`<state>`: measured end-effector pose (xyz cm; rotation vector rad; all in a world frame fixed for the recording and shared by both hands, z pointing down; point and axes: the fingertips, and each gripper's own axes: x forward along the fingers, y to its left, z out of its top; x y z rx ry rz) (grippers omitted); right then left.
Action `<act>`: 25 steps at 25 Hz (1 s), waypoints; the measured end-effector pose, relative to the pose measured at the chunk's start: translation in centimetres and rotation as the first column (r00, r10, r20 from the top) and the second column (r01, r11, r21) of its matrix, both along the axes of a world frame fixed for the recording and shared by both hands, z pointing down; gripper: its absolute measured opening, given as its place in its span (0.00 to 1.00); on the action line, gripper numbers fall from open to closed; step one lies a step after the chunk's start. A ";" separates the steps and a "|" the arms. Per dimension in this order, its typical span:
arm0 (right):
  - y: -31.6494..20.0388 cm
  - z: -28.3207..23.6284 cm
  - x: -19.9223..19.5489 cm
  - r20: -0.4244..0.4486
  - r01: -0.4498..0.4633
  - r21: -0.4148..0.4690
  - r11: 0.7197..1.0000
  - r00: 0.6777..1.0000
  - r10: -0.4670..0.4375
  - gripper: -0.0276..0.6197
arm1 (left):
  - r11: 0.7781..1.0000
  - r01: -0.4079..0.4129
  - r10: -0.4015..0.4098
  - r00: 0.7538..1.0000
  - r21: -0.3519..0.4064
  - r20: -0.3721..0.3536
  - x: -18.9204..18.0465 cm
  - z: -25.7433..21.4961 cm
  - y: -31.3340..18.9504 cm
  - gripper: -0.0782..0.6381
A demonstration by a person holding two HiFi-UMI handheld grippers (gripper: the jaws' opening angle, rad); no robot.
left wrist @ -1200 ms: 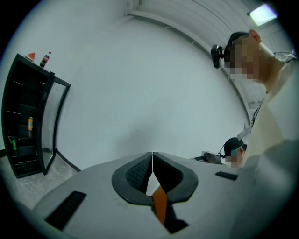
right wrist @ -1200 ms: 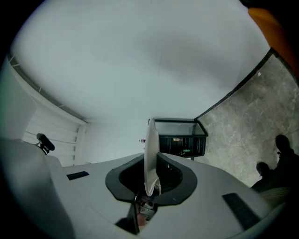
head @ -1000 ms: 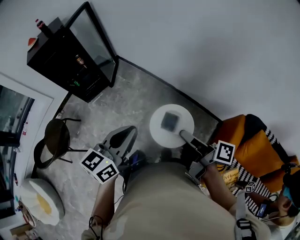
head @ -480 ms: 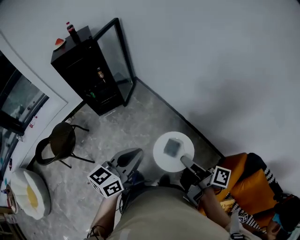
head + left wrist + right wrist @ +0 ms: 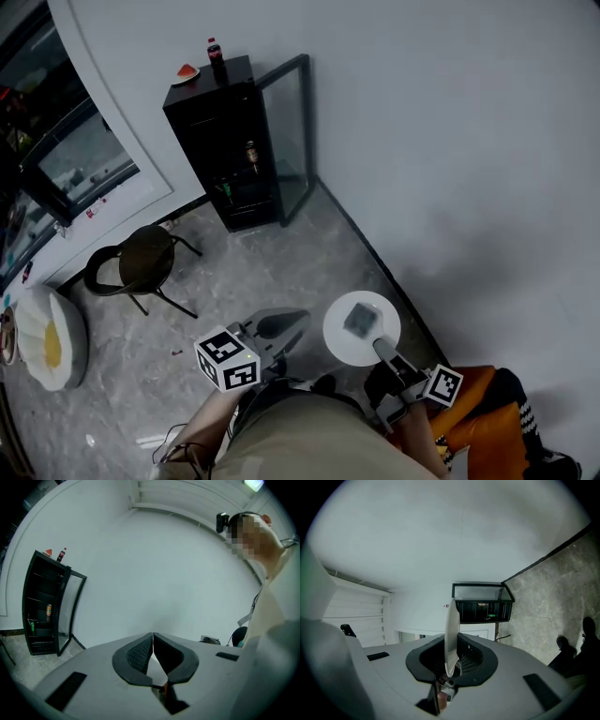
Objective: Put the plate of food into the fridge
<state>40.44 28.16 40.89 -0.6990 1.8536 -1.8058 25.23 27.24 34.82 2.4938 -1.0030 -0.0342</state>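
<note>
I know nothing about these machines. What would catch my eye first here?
Low in the head view, the right claw grips the rim of a white plate with a greyish piece of food on it. Across the stone floor a black fridge stands against the wall, its glass door swung open, a bottle and a red watermelon slice on top. The left claw is shut and empty.

The right gripper holds a white plate by its near rim, 1 grey food block at its centre. The black fridge stands with its glass door open.
</note>
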 end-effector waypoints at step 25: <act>-4.7 -1.6 -13.4 -0.090 0.066 0.012 0.998 0.994 -0.065 0.10 | 0.998 0.056 -0.053 0.989 0.022 -0.140 -14.5 -0.6 -4.7 0.12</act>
